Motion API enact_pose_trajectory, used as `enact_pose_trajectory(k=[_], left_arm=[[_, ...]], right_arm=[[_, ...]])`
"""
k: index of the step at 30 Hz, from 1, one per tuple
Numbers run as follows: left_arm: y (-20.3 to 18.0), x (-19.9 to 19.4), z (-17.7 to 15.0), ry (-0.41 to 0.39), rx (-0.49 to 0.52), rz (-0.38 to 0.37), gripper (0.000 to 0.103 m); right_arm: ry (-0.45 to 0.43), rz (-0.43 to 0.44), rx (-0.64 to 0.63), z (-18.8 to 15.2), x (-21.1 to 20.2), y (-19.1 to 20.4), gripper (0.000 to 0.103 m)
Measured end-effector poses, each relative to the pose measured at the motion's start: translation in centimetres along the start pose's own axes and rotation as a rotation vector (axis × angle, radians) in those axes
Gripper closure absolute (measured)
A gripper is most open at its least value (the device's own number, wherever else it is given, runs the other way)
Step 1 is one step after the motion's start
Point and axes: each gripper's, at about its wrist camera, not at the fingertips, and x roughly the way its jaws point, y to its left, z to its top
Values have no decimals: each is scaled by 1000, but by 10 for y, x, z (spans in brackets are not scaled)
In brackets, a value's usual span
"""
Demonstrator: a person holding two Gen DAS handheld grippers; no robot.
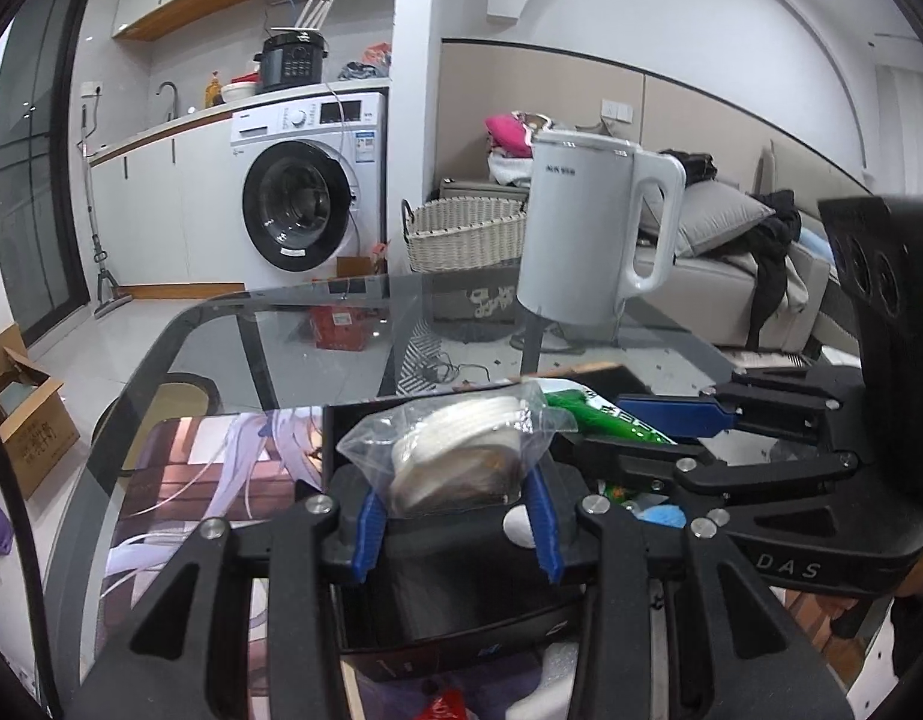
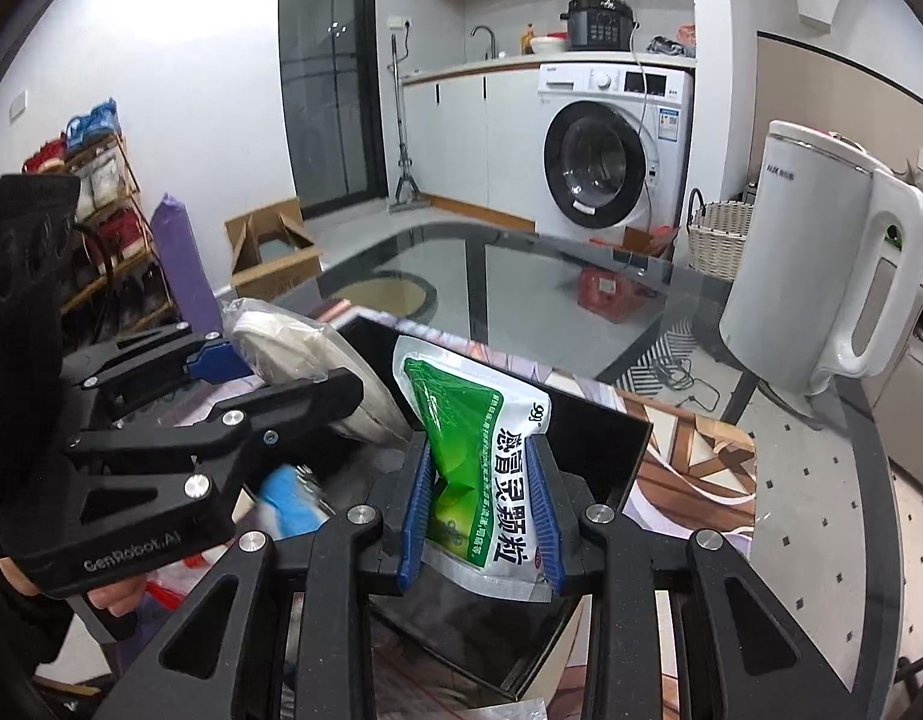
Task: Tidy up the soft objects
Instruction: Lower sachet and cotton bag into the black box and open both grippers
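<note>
Low centre of each view: left gripper (image 1: 455,516) clamps a clear bag of white discs (image 1: 461,450), right gripper (image 2: 482,516) pinches a green sachet (image 2: 467,456), both poised over the black box (image 2: 581,450), probably for dropping in

Both grippers are built from matte black plastic linkage arms with triangular cut-outs, joined by round silver screws. The left gripper (image 1: 455,516) is fitted with ribbed blue pads (image 1: 371,534) on the inner faces of its fingers, and the same blue pads (image 2: 542,516) are carried by the right gripper (image 2: 479,516). White lettering reading "GenRobot.AI" is printed on the left gripper's body, with a dark sleeve (image 2: 17,630) seen behind it.
</note>
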Motion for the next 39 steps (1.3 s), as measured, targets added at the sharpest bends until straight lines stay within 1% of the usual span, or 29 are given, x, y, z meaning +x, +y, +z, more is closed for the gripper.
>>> enact_pose_trajectory(k=[3,5,6,13,16,22,26,29,31,32,34,35,36,39], left_arm=[[2,3,-1,9,1,6,64],[4,6,0,32,-2,-1,64],[5,6,0,43,-6,-8,64],[6,6,-6,95,-2,-19,65],[2,5,-10,123,25,-12,65],[-1,0,-11,140,25,-3,66],[-6,-6,-14,144,35,6,66],[-4,-6,-14,134,30,10,63],[-3,-5,-14,134,23,7,61],[-2,-5,-14,134,25,12,61],[0,-4,-14,125,33,10,60],[0,-4,-14,119,38,12,58],[0,-4,-14,107,44,20,57],[0,-3,-12,79,46,22,57]], right_arm=[[8,-7,-4,-2,3,-1,73],[24,-32,-16,-3,7,-2,73],[36,-28,-12,-4,10,-3,73],[36,-13,-34,-5,11,-5,73],[40,4,-39,-4,11,-7,73],[42,11,-49,-4,10,-6,72],[39,35,-49,-4,9,-7,72],[40,34,-51,-4,9,-7,72],[41,38,-54,-4,8,-6,70],[39,39,-52,-4,7,-6,65],[31,54,-42,-5,5,-7,61],[26,57,-43,-5,3,-7,58],[19,55,-47,-6,0,-6,53],[3,24,-61,-7,-6,-4,47]])
